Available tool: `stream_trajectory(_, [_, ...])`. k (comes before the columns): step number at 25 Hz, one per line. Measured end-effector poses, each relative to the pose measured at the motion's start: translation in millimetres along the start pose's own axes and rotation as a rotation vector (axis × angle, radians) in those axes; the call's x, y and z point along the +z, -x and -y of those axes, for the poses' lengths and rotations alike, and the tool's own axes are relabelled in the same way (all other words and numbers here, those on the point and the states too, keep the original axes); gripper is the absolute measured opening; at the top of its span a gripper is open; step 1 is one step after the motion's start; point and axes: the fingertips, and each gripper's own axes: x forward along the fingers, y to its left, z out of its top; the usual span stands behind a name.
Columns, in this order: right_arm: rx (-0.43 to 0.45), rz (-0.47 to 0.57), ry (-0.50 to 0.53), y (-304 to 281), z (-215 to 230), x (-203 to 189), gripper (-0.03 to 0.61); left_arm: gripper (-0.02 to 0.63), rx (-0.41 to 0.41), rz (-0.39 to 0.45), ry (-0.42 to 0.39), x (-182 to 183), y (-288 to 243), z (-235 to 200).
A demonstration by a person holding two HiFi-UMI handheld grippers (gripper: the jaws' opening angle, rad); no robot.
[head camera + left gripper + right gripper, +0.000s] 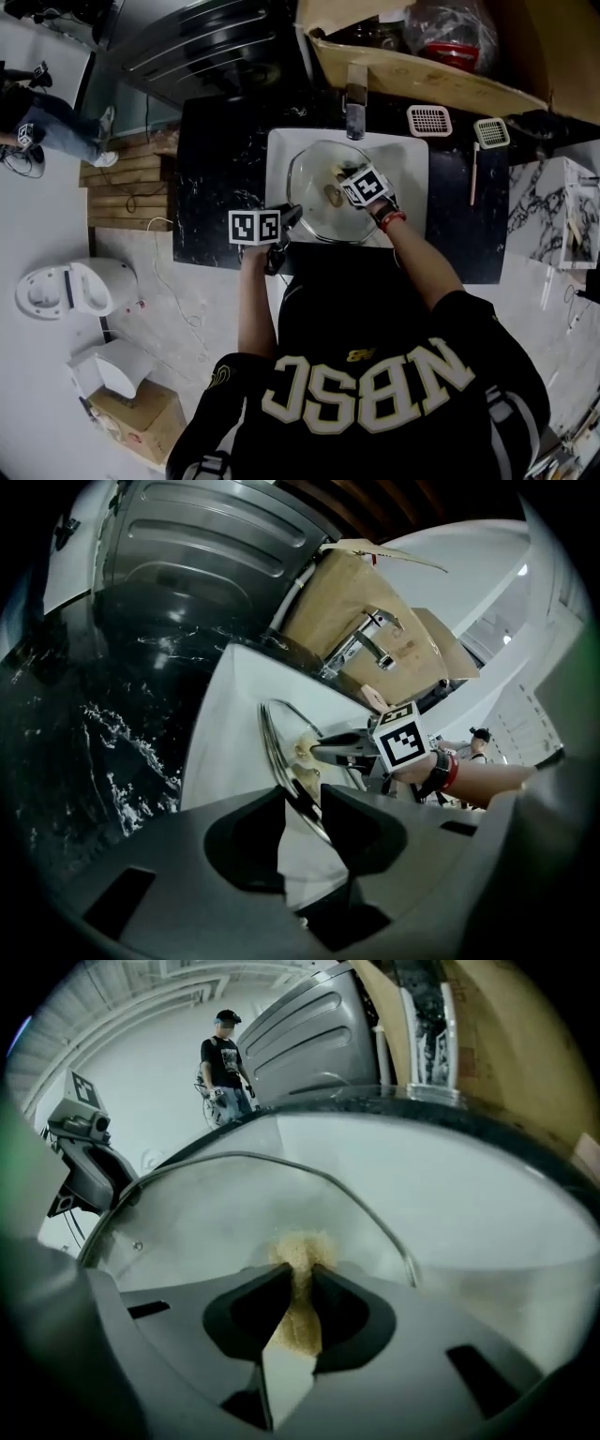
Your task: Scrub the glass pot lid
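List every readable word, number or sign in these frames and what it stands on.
"NBSC", upside down in the head view: person's black shirt.
Small yellow logo above it: too small to read.
Left marker cube, right marker cube: black-and-white squares, no letters.

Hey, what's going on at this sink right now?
A person stands at a white sink with a gripper in each hand, washing a glass pot lid. The left gripper is clamped on the lid's rim and steadies it in the basin. The right gripper pinches a tan sponge and holds it against the glass near the lid's middle. The scrubbing is under way.
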Motion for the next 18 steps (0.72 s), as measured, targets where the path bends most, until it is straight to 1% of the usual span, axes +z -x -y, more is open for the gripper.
stream_trajectory(3, [-0.014, -0.07, 0.019, 11, 10, -25, 0.081, 0.13, -0.011, 0.011, 0.008, 0, 1, 2])
stream_trajectory(7, [-0.012, -0.138, 0.036, 33, 3, -60, 0.078, 0.129, -0.022, 0.017, 0.015, 2, 1, 2])
stream_trajectory(8, [0.0, -0.15, 0.033, 38, -3, -66, 0.078, 0.129, -0.023, 0.017, 0.017, 2, 1, 2])
stream_trajectory(10, [0.054, -0.179, 0.014, 46, -20, -74, 0.077, 0.129, -0.025, 0.018, 0.017, 2, 2, 2])
stream_trajectory(12, [0.121, -0.204, 0.011, 52, -43, -74, 0.077, 0.129, -0.026, 0.021, 0.017, 3, 2, 1])
stream_trajectory(14, [0.166, -0.206, 0.03, 55, -64, -67, 0.075, 0.129, -0.028, 0.022, 0.016, 3, 2, 2])
stream_trajectory(18, [0.184, -0.177, 0.095, 49, -82, -45, 0.077, 0.129, -0.027, 0.024, 0.014, 2, 3, 3])
